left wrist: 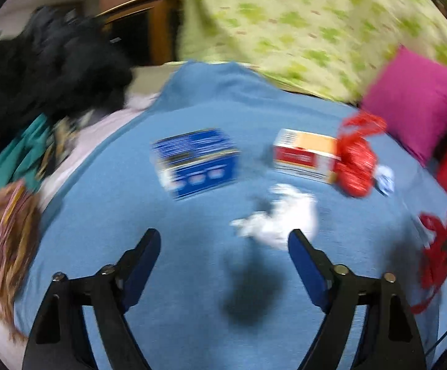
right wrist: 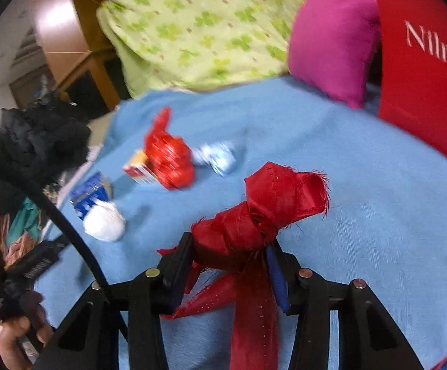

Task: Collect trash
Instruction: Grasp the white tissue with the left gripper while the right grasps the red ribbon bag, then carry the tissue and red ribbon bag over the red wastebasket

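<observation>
I'm pinching the knotted red cloth (right wrist: pixel 254 225) in my right gripper (right wrist: pixel 229 252) to bin it; my left gripper (left wrist: pixel 223 246), spread wide, is nearing the white paper (left wrist: pixel 282 219).

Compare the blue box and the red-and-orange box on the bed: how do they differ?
The blue box is blue with white print; the red-and-orange box is red, orange and white. The blue box lies apart from other litter; the red-and-orange box has a red crumpled wrapper against it. Both lie flat on the blue blanket.

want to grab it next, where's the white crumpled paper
Left wrist view: the white crumpled paper lies on the blue blanket, just ahead of the right fingertip, below the red-and-orange box.
</observation>
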Motion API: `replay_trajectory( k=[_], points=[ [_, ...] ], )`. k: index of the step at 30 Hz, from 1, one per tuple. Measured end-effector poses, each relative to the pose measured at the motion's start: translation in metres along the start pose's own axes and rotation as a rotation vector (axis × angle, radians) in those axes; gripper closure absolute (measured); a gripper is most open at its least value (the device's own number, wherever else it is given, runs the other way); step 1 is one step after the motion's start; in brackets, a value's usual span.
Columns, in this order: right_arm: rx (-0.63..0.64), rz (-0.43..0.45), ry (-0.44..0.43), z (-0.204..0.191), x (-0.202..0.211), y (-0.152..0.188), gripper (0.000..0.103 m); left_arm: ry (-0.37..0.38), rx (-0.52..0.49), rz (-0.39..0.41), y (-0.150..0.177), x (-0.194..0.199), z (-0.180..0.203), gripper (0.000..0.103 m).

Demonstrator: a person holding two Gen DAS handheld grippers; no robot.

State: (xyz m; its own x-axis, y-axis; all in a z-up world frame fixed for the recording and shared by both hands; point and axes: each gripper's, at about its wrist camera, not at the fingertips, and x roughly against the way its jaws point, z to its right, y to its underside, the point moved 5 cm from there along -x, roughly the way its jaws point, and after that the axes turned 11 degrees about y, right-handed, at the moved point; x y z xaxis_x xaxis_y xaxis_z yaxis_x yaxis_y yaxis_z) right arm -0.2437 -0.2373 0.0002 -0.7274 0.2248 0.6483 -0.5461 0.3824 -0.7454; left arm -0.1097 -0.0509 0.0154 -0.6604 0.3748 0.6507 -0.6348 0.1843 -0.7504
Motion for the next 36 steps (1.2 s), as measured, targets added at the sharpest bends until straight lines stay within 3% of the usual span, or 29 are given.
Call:
replay_trajectory(
  k=[5,8,9,10,11,19,28,36],
  points=[
    [-0.057,-0.006,-0.051,0.004,-0.006,-0.001,0.055,0.004,-0.107,-0.047,-0.013,-0.035,0.034,0.016],
    [-0.083,-0.012,-0.064,0.006,-0.011,-0.002,0.055,-0.012,-0.111,-0.137,-0.011,-0.063,0.038,0.016],
    [-0.088,-0.017,-0.07,0.006,-0.013,-0.003,0.055,-0.002,-0.106,-0.166,-0.009,-0.07,0.038,0.028],
    [-0.09,-0.019,-0.072,0.005,-0.015,-0.003,0.055,0.036,-0.098,-0.179,-0.007,-0.073,0.038,0.05],
    [-0.093,-0.02,-0.076,0.004,-0.016,-0.003,0.055,0.052,-0.107,-0.178,-0.006,-0.071,0.041,0.061],
    [-0.088,-0.005,-0.072,0.003,-0.015,-0.003,0.055,0.082,-0.111,-0.122,-0.001,-0.024,0.041,0.062],
    [-0.051,0.037,-0.082,-0.004,0.003,0.001,0.055,0.047,-0.086,-0.125,0.014,0.012,0.026,0.062],
    [-0.077,0.063,-0.111,0.003,0.016,0.003,0.055,0.026,-0.109,-0.101,0.012,0.034,0.035,0.062]
  ],
)
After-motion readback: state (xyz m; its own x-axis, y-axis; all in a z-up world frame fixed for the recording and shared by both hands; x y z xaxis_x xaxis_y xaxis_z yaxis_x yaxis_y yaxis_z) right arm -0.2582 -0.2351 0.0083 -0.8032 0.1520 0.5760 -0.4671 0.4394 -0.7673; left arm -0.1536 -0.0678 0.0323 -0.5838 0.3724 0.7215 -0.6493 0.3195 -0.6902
